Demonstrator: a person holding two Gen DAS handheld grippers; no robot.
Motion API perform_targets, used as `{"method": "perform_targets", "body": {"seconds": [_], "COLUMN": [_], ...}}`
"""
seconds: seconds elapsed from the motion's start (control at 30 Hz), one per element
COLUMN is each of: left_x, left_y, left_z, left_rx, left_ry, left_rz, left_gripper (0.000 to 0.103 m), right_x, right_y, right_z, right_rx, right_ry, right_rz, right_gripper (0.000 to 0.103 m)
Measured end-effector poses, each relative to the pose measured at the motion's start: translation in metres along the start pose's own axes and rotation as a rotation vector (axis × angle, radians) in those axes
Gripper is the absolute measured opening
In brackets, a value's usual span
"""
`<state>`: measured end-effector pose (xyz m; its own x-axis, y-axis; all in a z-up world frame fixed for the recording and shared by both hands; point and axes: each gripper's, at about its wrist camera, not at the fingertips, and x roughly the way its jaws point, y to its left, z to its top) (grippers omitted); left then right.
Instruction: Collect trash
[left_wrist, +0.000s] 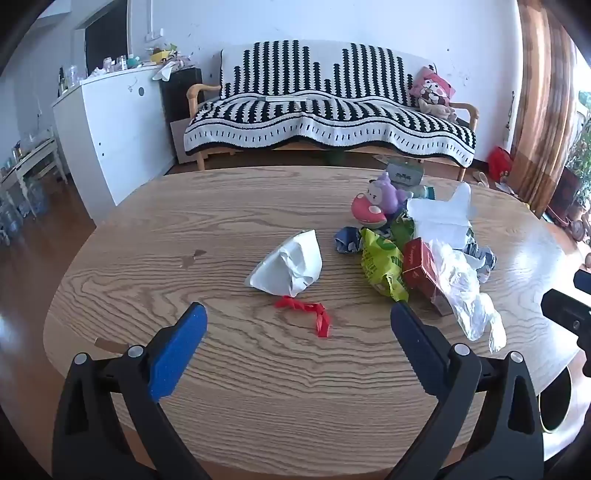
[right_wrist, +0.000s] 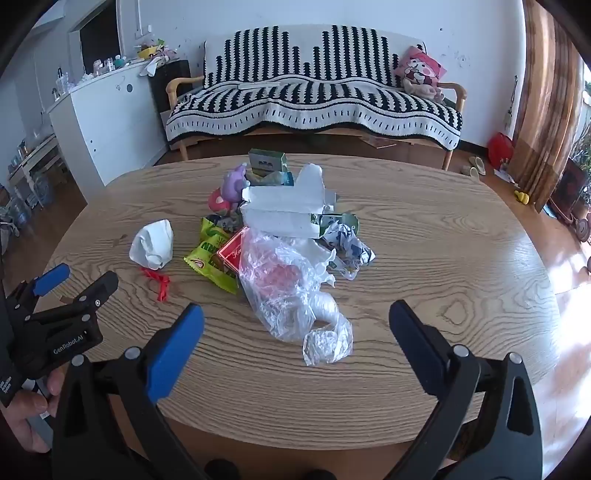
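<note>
Trash lies on an oval wooden table (left_wrist: 229, 373) (right_wrist: 443, 258). A crumpled white paper (left_wrist: 288, 266) (right_wrist: 153, 244) sits apart on the left, with a twisted red strip (left_wrist: 306, 314) (right_wrist: 159, 282) in front of it. The main heap holds a green snack wrapper (left_wrist: 384, 266) (right_wrist: 212, 254), a red box (left_wrist: 421, 266) (right_wrist: 231, 251), a clear plastic bag (left_wrist: 469, 295) (right_wrist: 291, 291), a white carton (left_wrist: 439, 218) (right_wrist: 284, 210) and crumpled blue-and-white paper (right_wrist: 347, 247). My left gripper (left_wrist: 297, 317) (right_wrist: 75, 280) is open just short of the red strip. My right gripper (right_wrist: 295, 321) is open over the plastic bag's near end.
A purple plush toy (left_wrist: 384, 195) (right_wrist: 234, 184) and a small green box (left_wrist: 402, 171) (right_wrist: 266, 160) sit behind the heap. Beyond the table stand a sofa with a black-and-white throw (left_wrist: 325, 110) and a white cabinet (left_wrist: 114, 125). A hand (right_wrist: 26, 413) holds the left gripper.
</note>
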<state>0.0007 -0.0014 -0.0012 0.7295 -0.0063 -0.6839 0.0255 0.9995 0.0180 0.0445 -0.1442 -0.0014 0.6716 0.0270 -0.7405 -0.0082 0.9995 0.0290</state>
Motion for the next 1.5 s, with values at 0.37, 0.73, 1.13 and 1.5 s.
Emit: {"method": "perform_targets", "body": {"seconds": [0.37,0.73,1.13,1.5], "left_x": [0.001,0.002,0.002,0.002], "left_y": [-0.002,-0.001,-0.001,-0.003], "left_z": [-0.001,-0.002,-0.004,-0.005], "left_rx": [0.003,0.003,0.004,0.007], "left_ry": [0.003,0.004,0.009,0.012], "left_rz": [0.01,0.002,0.0,0.0], "left_gripper": [0.097,0.097,0.097,0.097], "right_x": [-0.001,0.0,0.001,0.001], "right_y": [-0.005,-0.002,-0.002,-0.001], "right_z": [0.001,0.001,0.001,0.0], "right_rx": [0.01,0.01,0.012,0.01], "right_ry": [0.003,0.005,0.006,0.005], "right_rz": [0.008,0.011,0.012,0.009], "right_gripper": [0.097,0.097,0.097,0.097]}}
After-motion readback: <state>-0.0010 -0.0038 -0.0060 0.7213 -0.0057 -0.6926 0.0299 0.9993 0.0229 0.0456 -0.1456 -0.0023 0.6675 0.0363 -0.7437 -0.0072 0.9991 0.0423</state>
